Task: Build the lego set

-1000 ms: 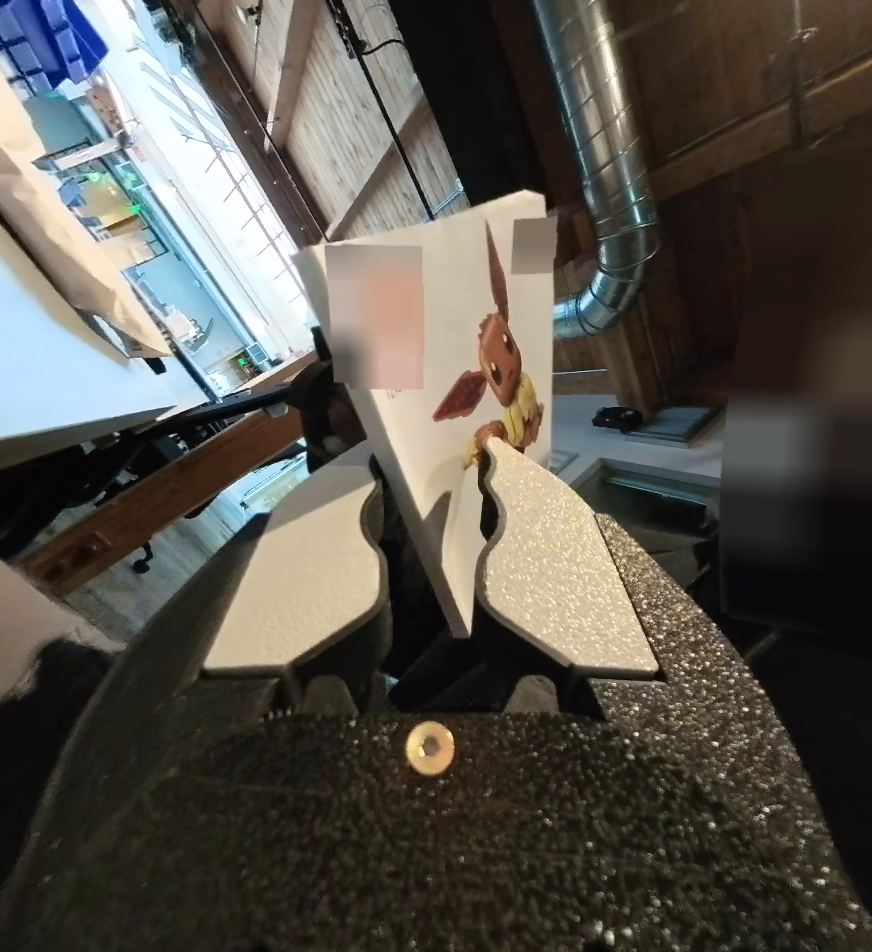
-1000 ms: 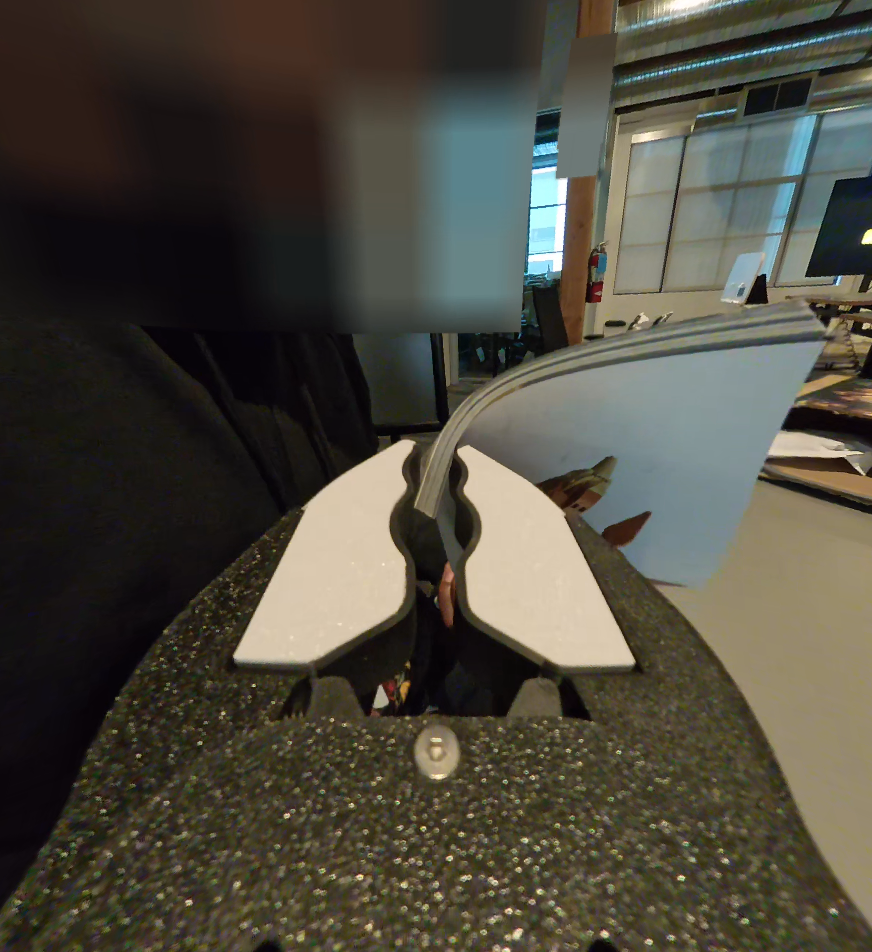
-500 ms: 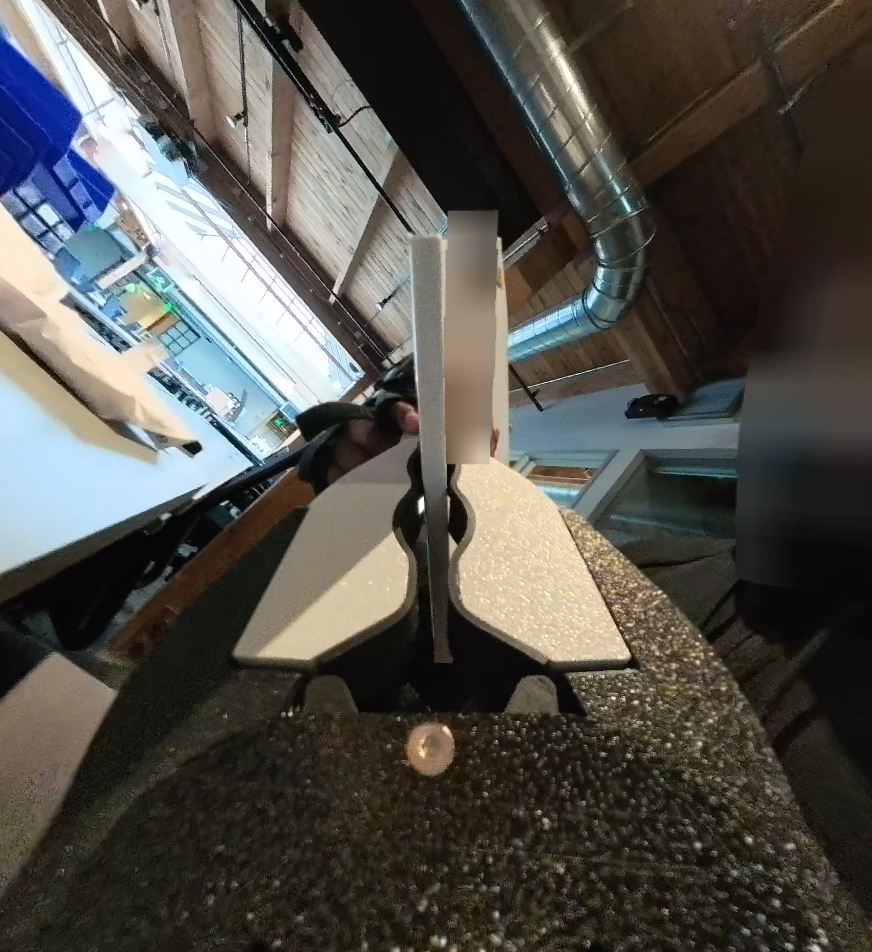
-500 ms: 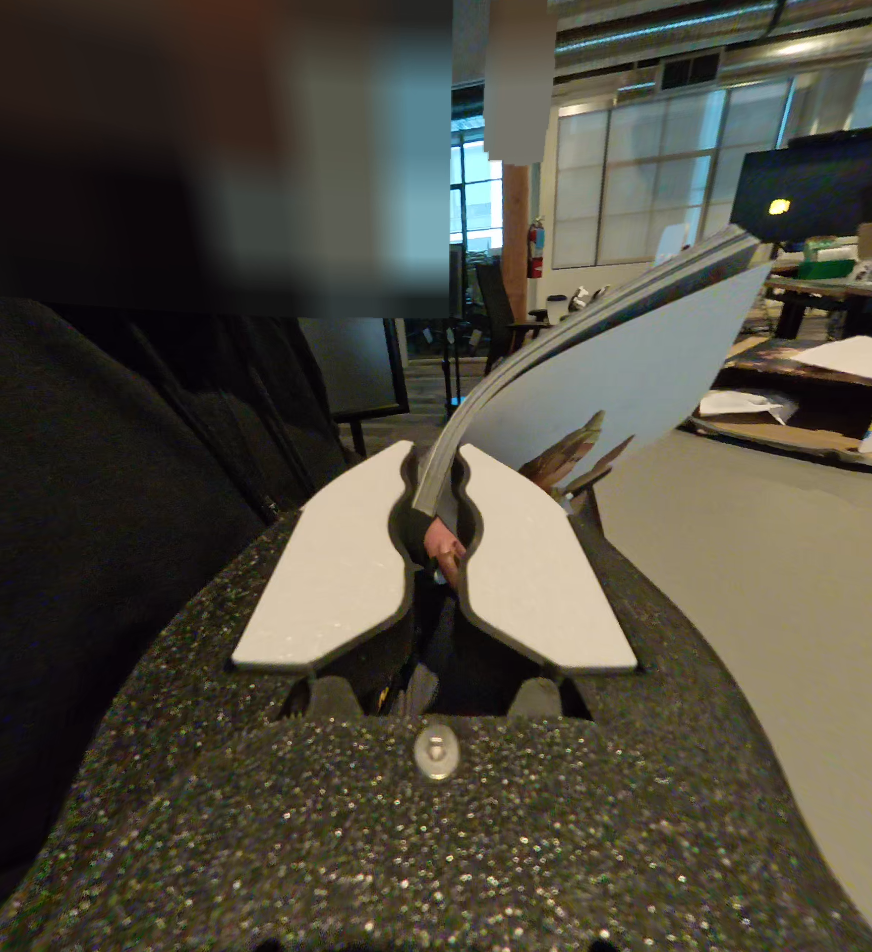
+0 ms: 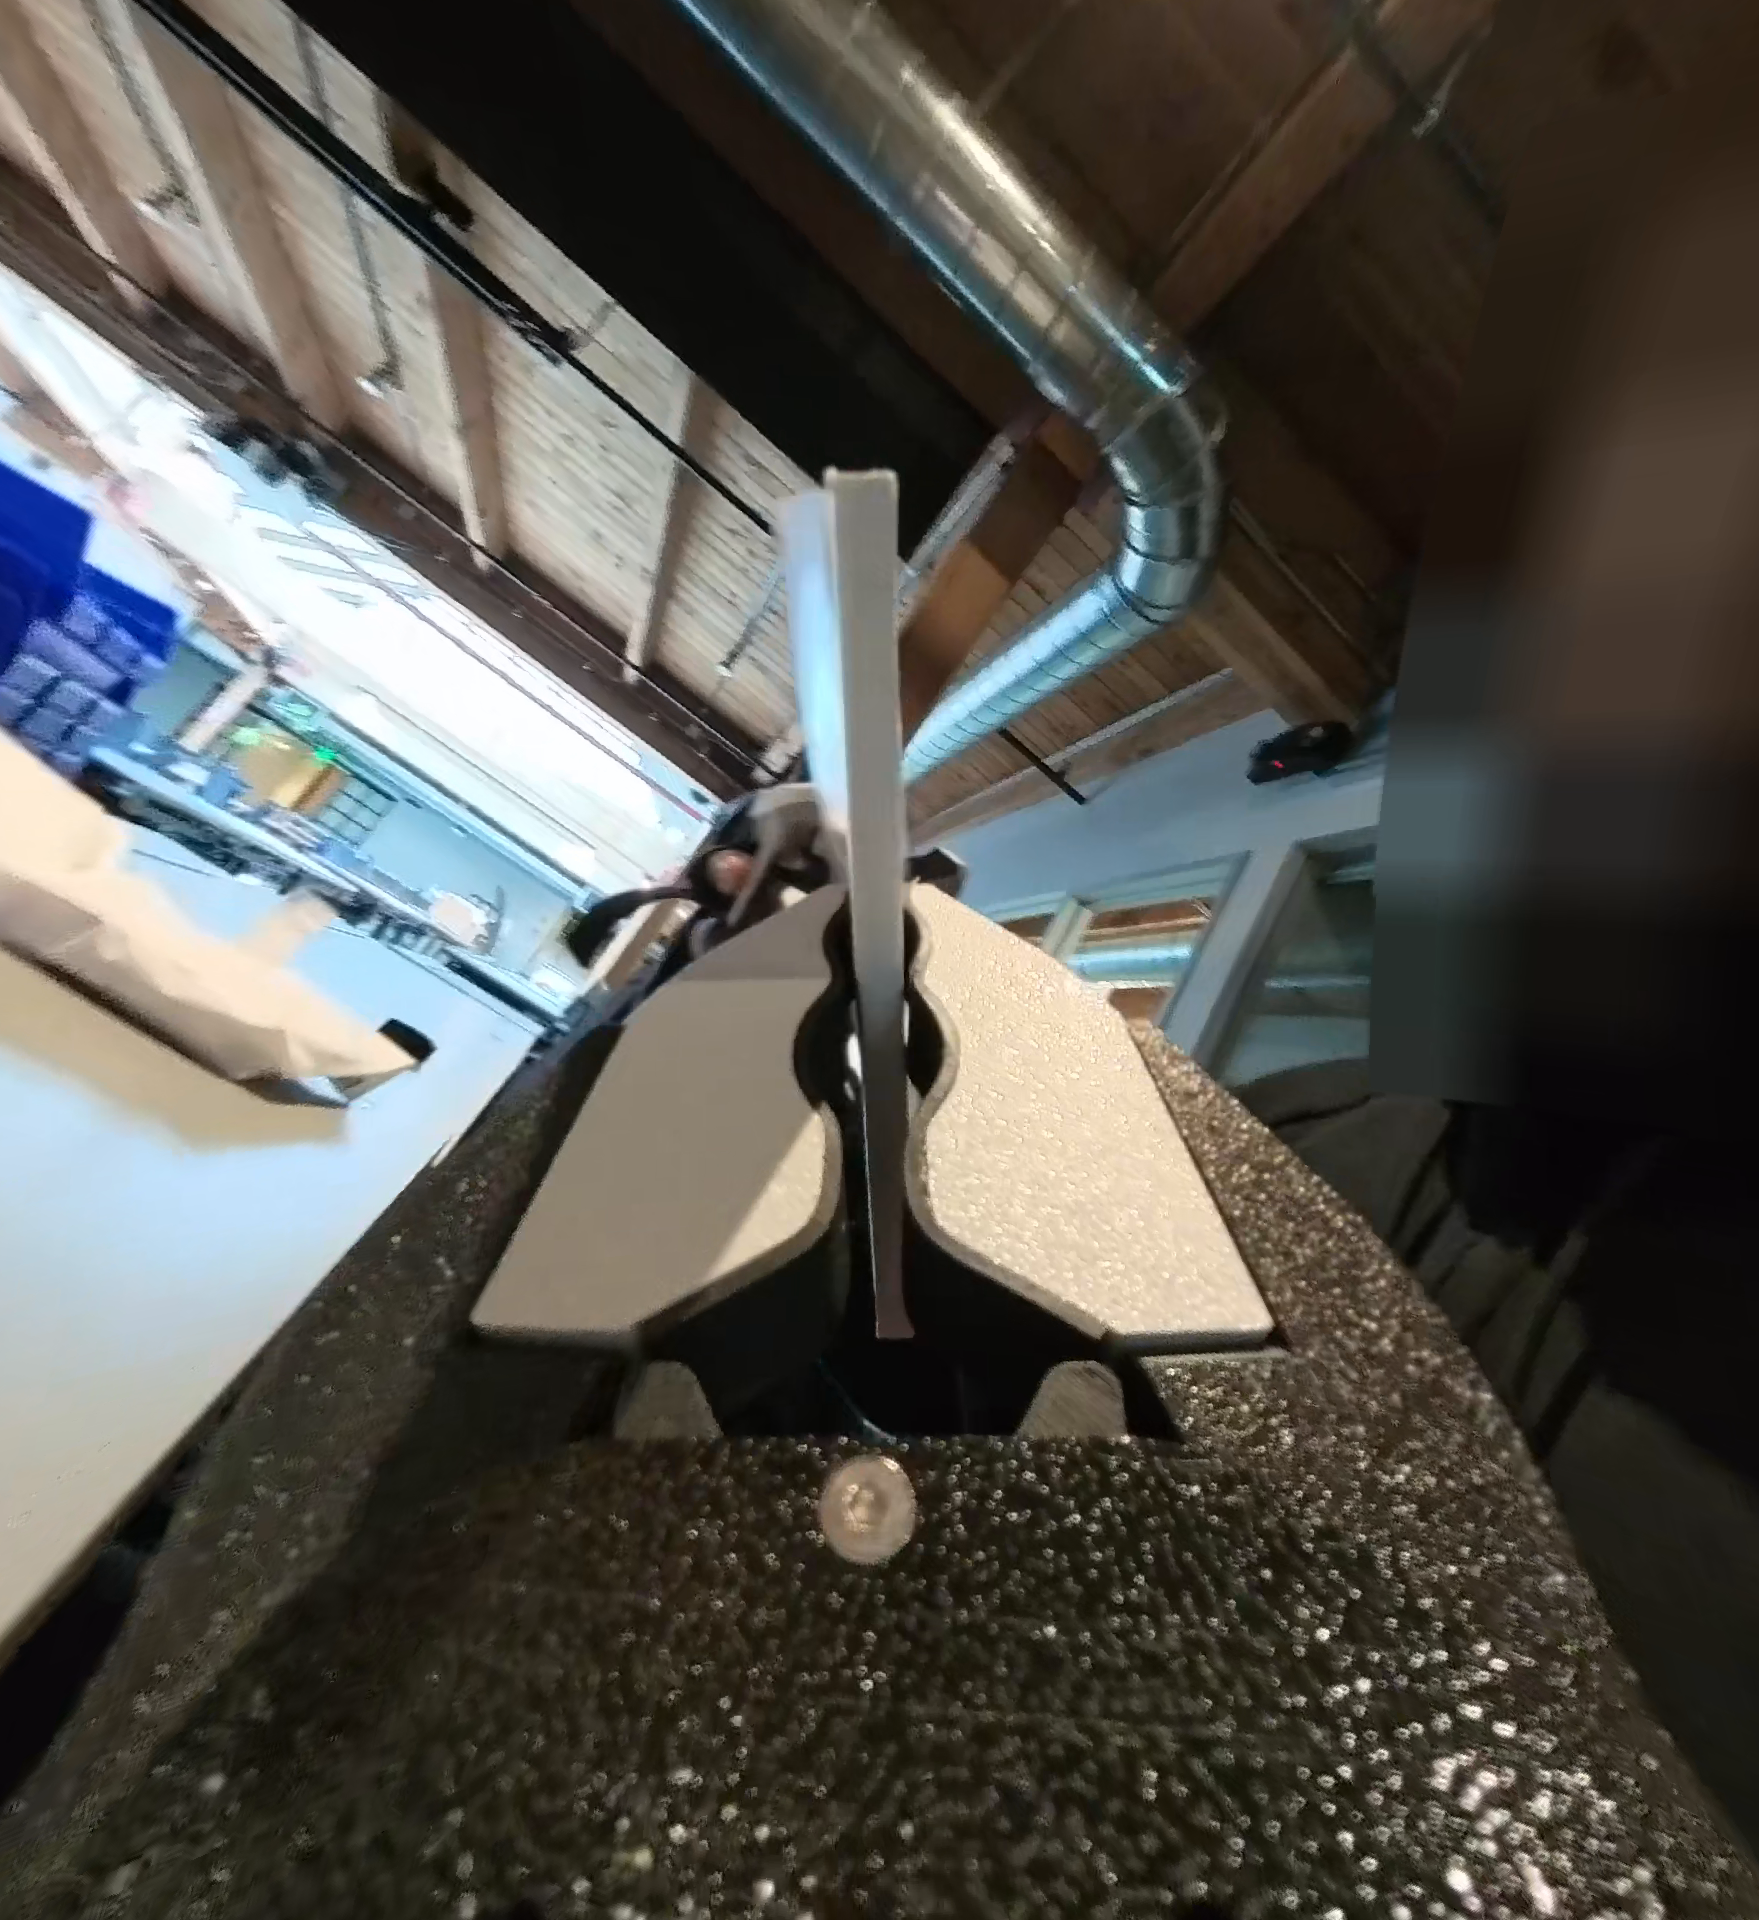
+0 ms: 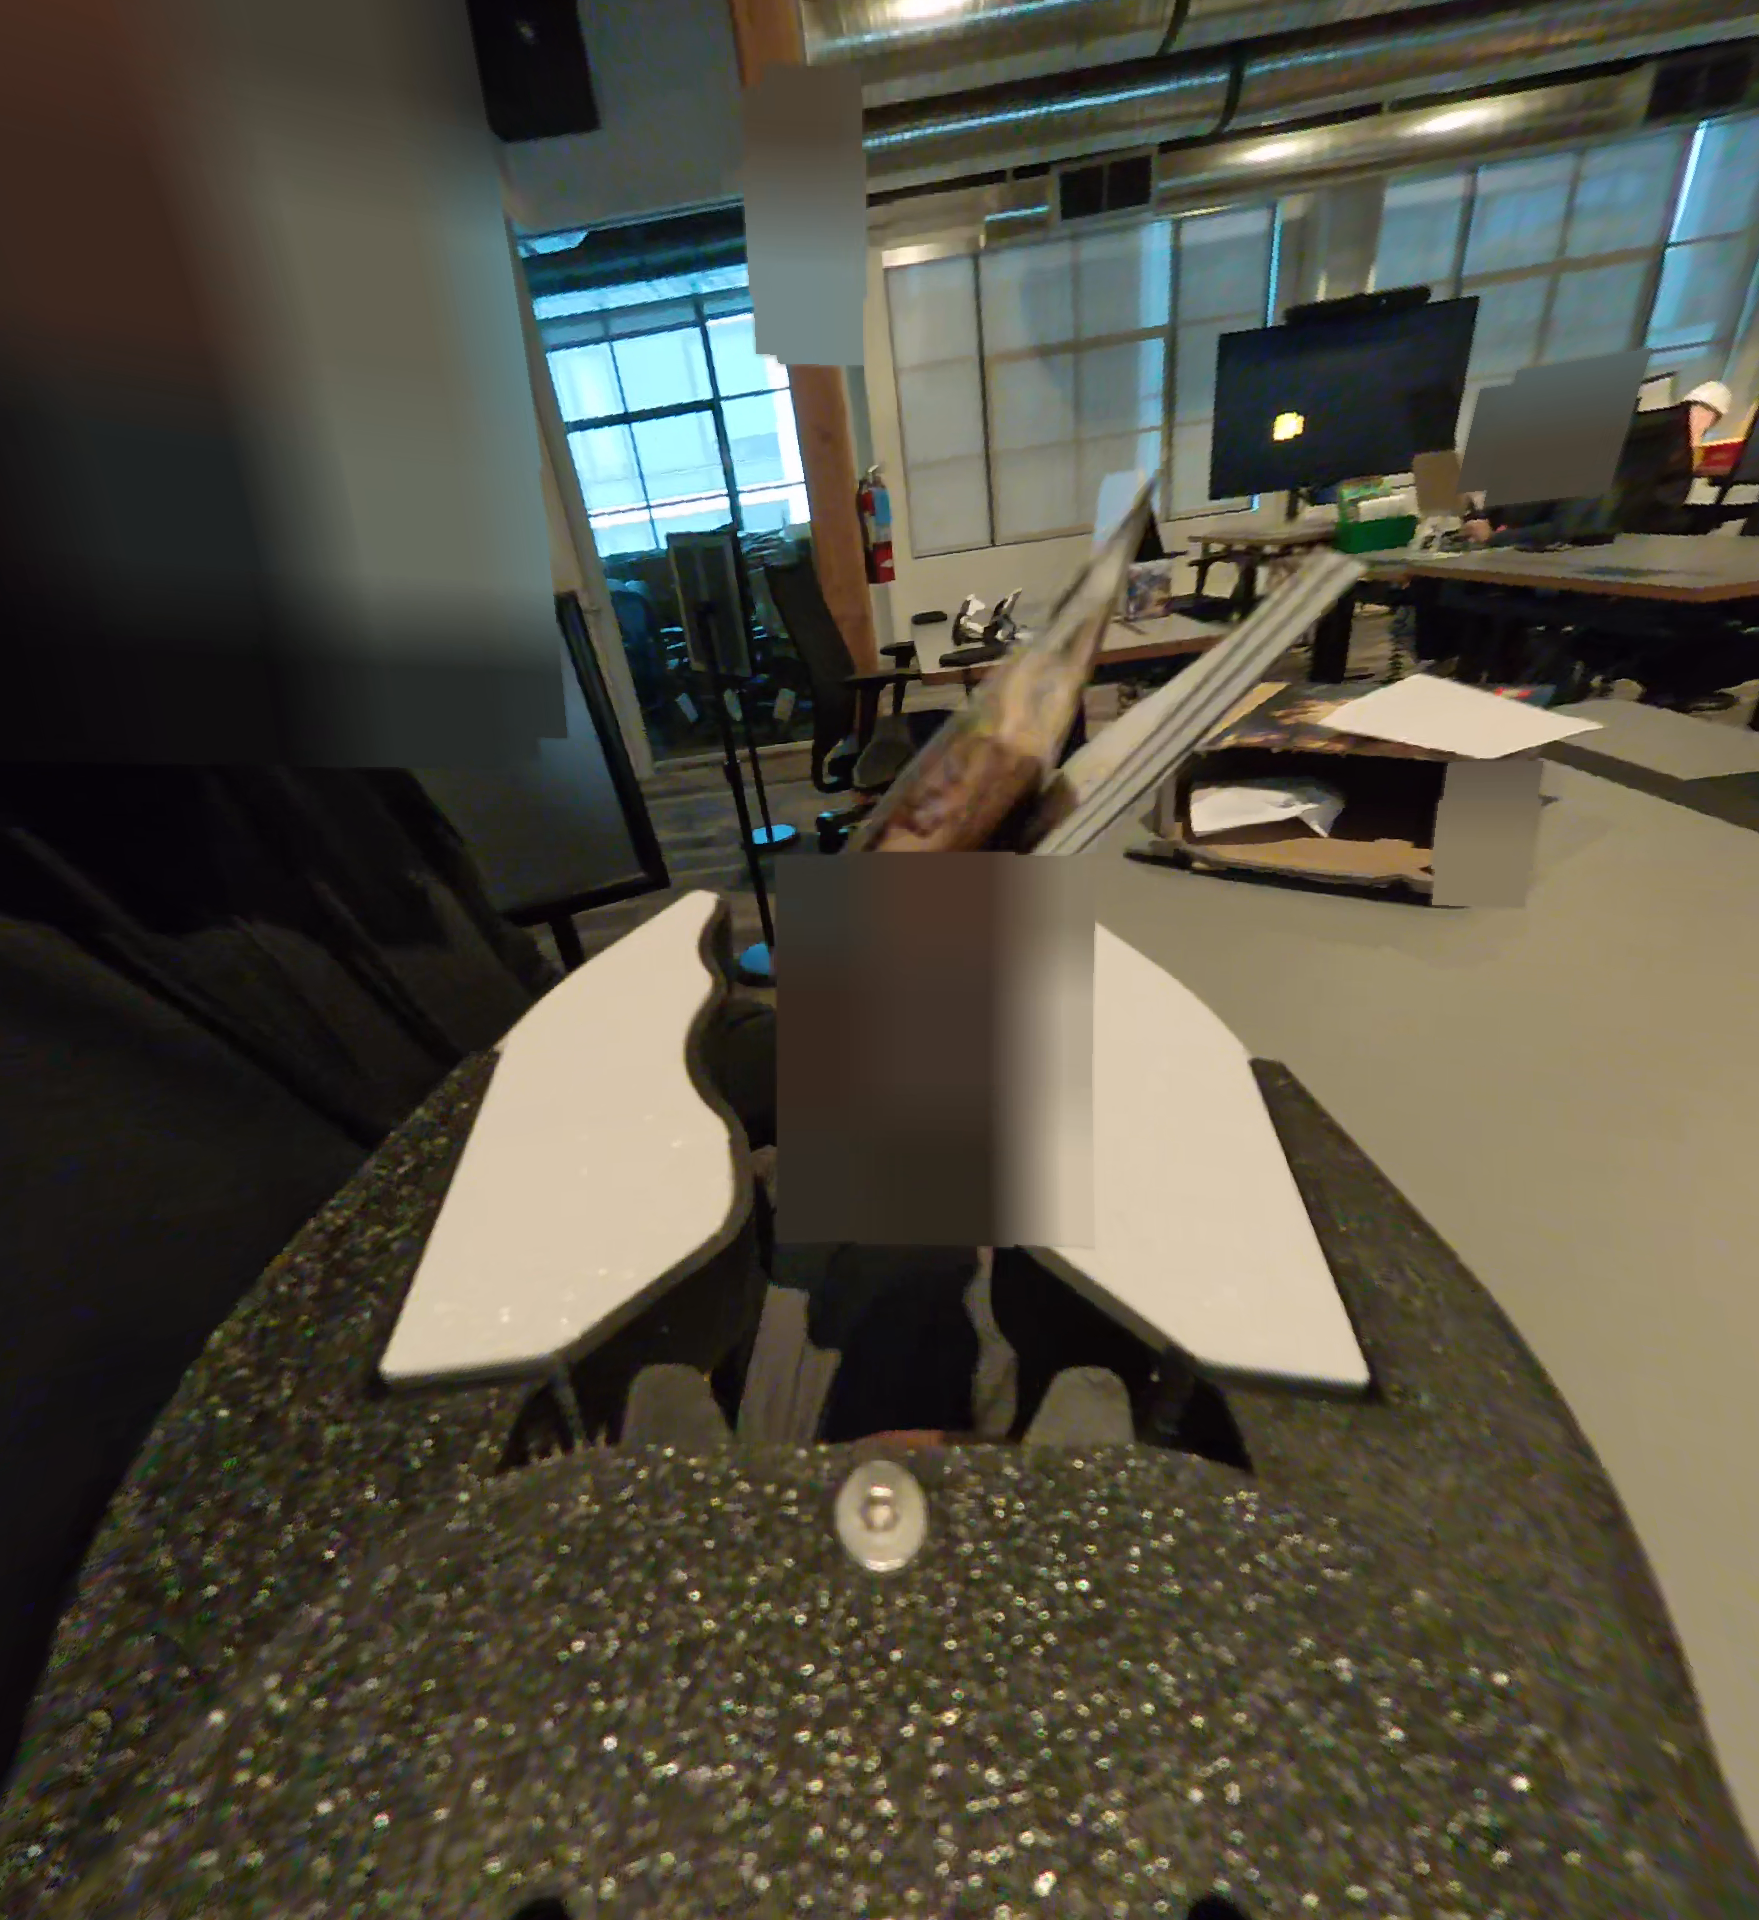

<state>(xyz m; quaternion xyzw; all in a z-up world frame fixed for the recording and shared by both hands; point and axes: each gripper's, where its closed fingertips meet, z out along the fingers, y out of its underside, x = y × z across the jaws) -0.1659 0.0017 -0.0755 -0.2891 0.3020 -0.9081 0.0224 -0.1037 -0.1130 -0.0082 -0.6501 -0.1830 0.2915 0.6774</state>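
The instruction booklet (image 5: pixel 859 727) stands edge-on in the left wrist view, held up in the air. My left gripper (image 5: pixel 870 925) is shut on its lower part, with both fingers pressed against it. In the right wrist view the booklet (image 6: pixel 1207 686) fans open beyond the fingertips, and a page with a brown picture (image 6: pixel 1000 727) splays to the left. My right gripper (image 6: pixel 911 920) is open with its fingers wide apart. A blurred patch hides the gap between them, so I cannot tell whether the booklet touches them. The right gripper also shows just behind the booklet in the left wrist view (image 5: pixel 750 862). No bricks are in view.
A grey table (image 6: pixel 1477 1091) lies to the right, with an open cardboard box (image 6: pixel 1301 810) and loose paper on it. A person in dark clothing (image 6: pixel 127 1091) is close on the left. A white table (image 5: pixel 75 1195) carries a paper bag (image 5: pixel 75 914). One gripper's finger ends stand about 15 cm off the other's.
My left gripper closed on the booklet, which turned edge-on to it. My right gripper opened wide and let go of the booklet, whose pages fanned apart.
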